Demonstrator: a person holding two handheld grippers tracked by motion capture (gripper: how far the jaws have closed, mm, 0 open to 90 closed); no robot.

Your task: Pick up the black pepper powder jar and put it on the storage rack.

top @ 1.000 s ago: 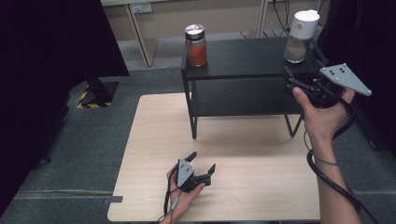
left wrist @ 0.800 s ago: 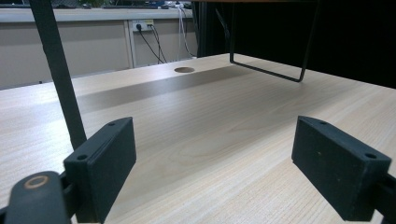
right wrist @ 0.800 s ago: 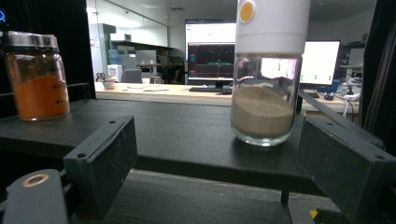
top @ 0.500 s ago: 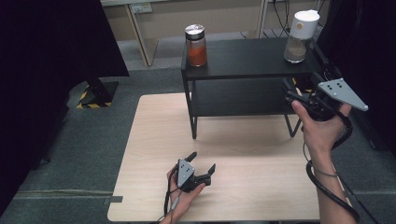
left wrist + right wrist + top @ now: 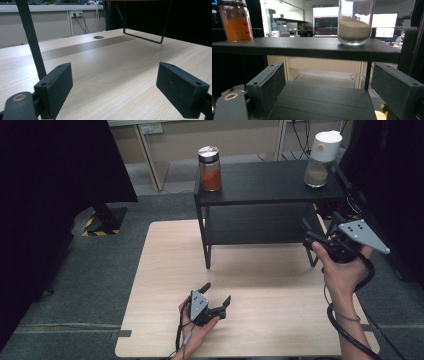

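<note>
A black two-tier shelf (image 5: 265, 182) stands on the far half of the wooden table (image 5: 260, 285). On its top board are a jar of orange powder (image 5: 210, 170) with a metal lid at the left and a jar of beige grains (image 5: 320, 162) with a white lid at the right. My right gripper (image 5: 306, 232) hovers open at the shelf's right end, level with the lower board (image 5: 324, 100). In the right gripper view the orange jar (image 5: 235, 25) and beige jar (image 5: 354, 27) stand above, out of reach of the jaws. My left gripper (image 5: 217, 291) rests open and holds nothing near the table's front.
In the left gripper view a thin black shelf leg (image 5: 31, 37) rises close on the left, and a round cable hole (image 5: 99, 37) sits farther back in the tabletop (image 5: 112, 62). Dark curtains hang at both sides. Grey carpet surrounds the table.
My right gripper has dropped from near the top board to the level of the lower board, coming slightly toward the person. The left gripper has stayed where it was.
</note>
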